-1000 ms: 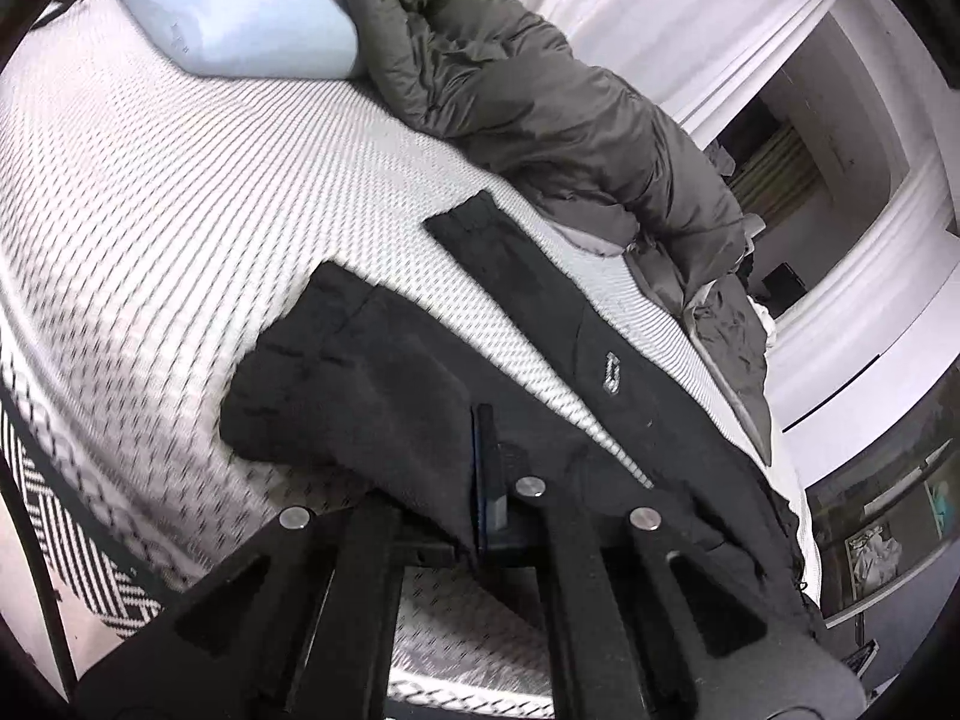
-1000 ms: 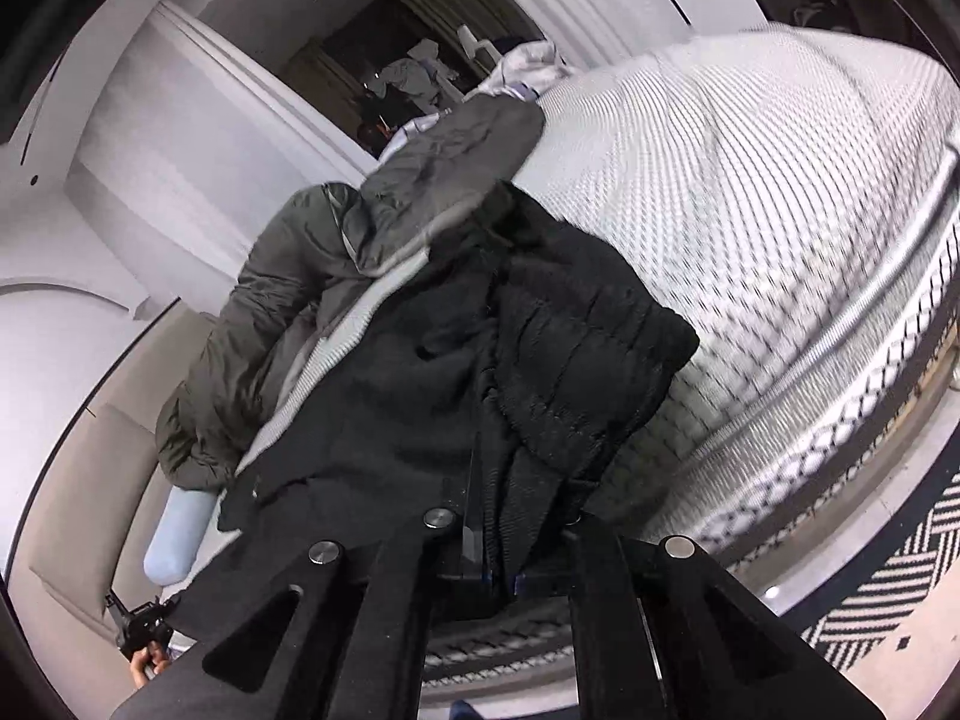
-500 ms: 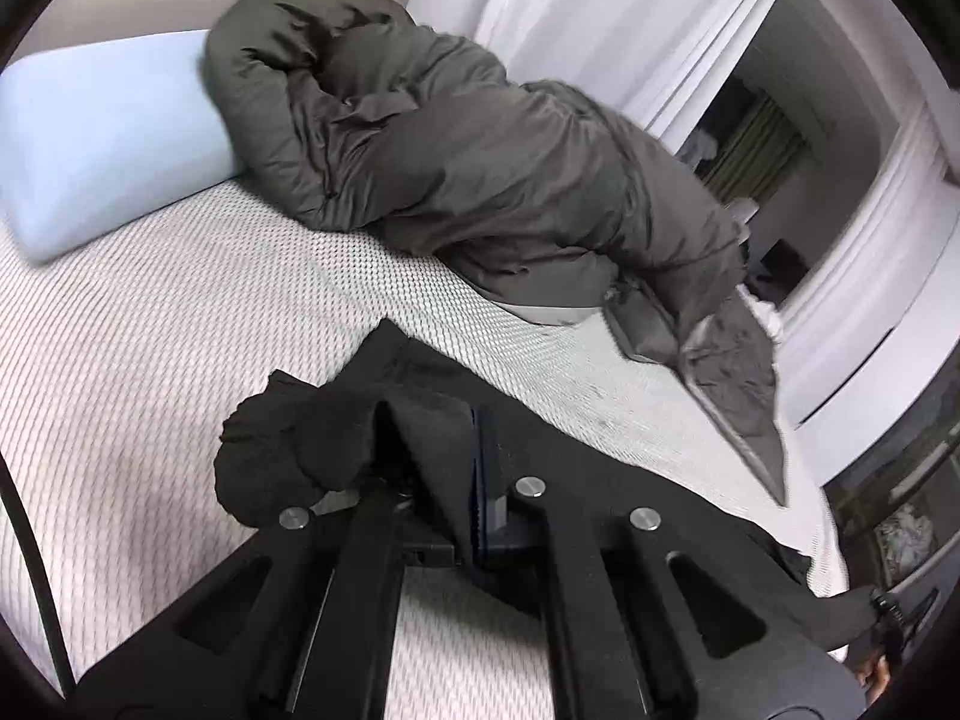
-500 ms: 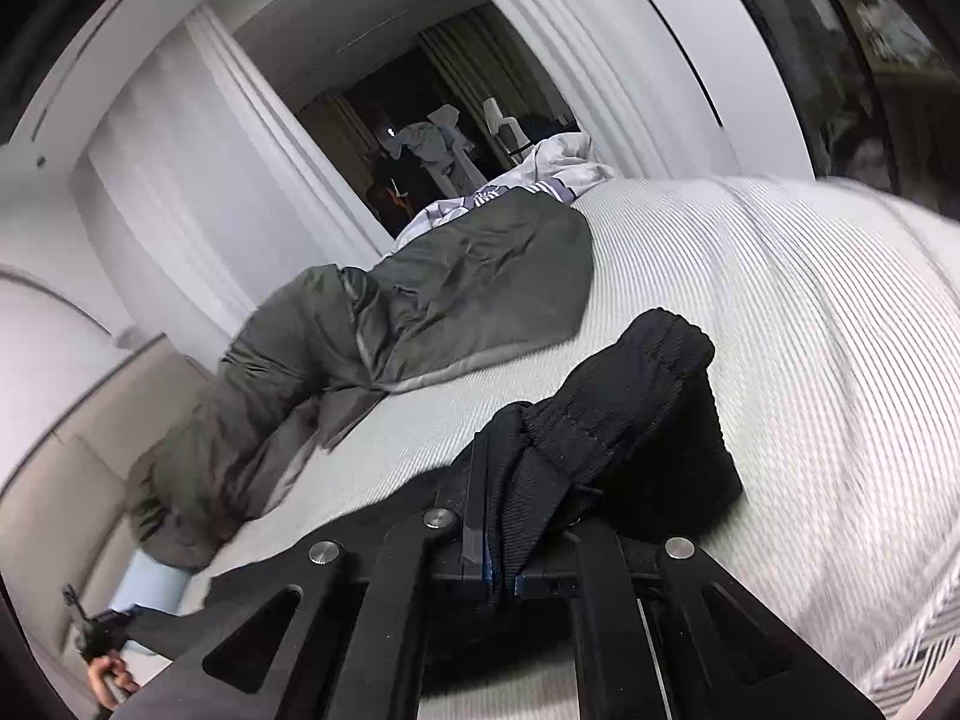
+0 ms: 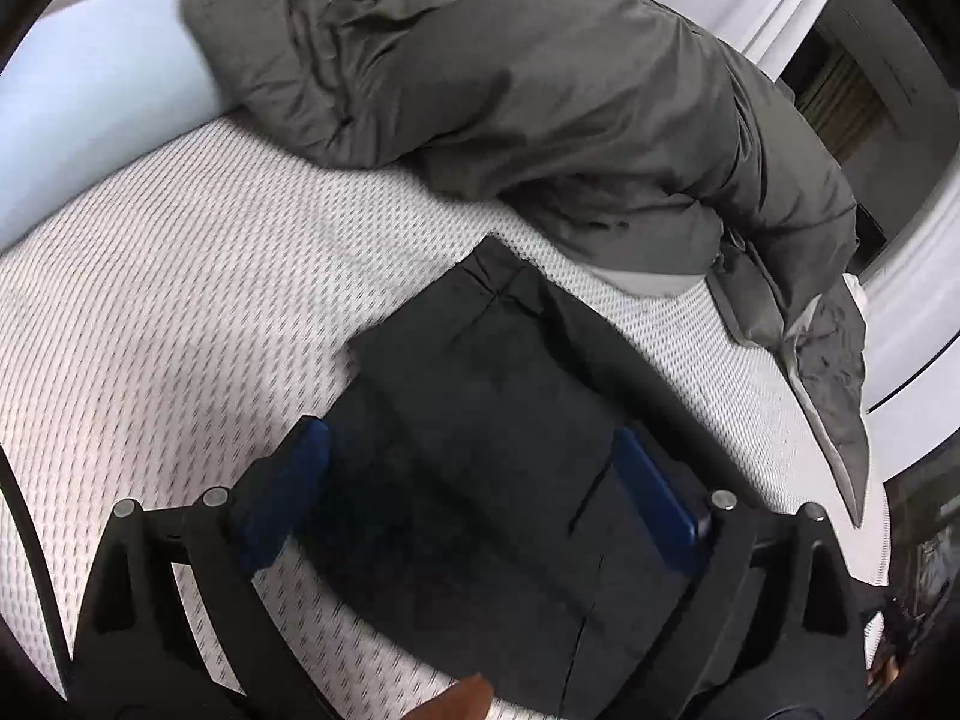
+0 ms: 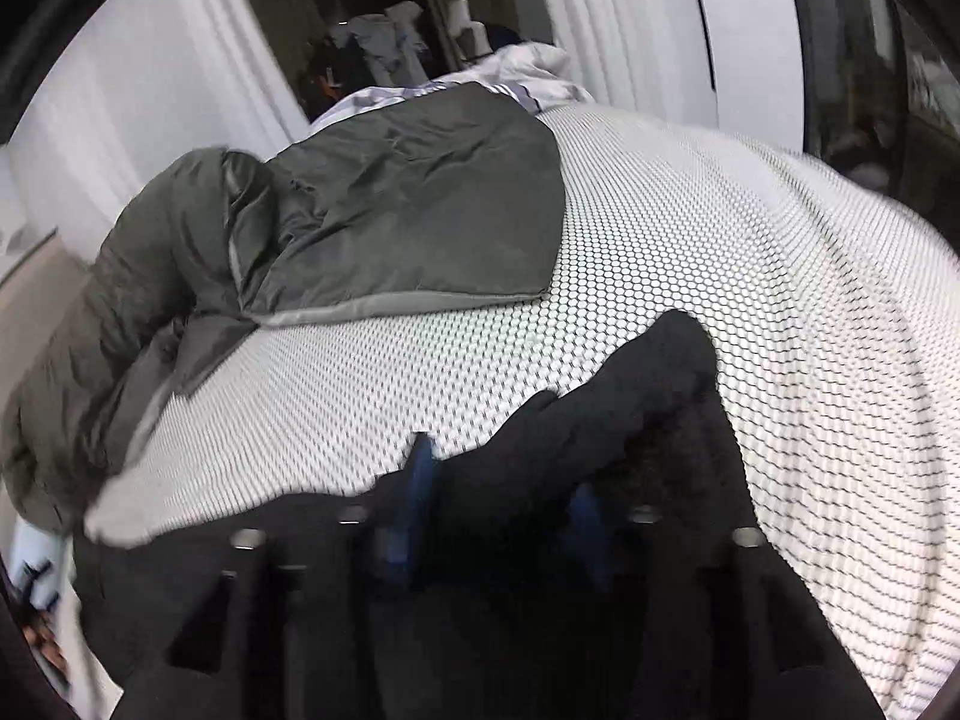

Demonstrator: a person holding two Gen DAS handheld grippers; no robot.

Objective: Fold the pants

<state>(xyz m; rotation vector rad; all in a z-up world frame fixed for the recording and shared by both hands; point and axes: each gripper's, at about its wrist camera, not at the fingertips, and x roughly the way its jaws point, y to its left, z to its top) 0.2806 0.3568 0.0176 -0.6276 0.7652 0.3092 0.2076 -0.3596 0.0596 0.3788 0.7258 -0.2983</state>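
Both claws, earlier clamped, opening over black pants (image 5: 480,420).

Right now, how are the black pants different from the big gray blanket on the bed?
The pants are black; the blanket is gray. The pants lie mostly flat and folded over near the grippers, while the blanket is bunched in a puffy heap farther back. The pants look smaller than the blanket, which stretches across much of the bed. Both are soft cloth resting on the same white dotted bed.
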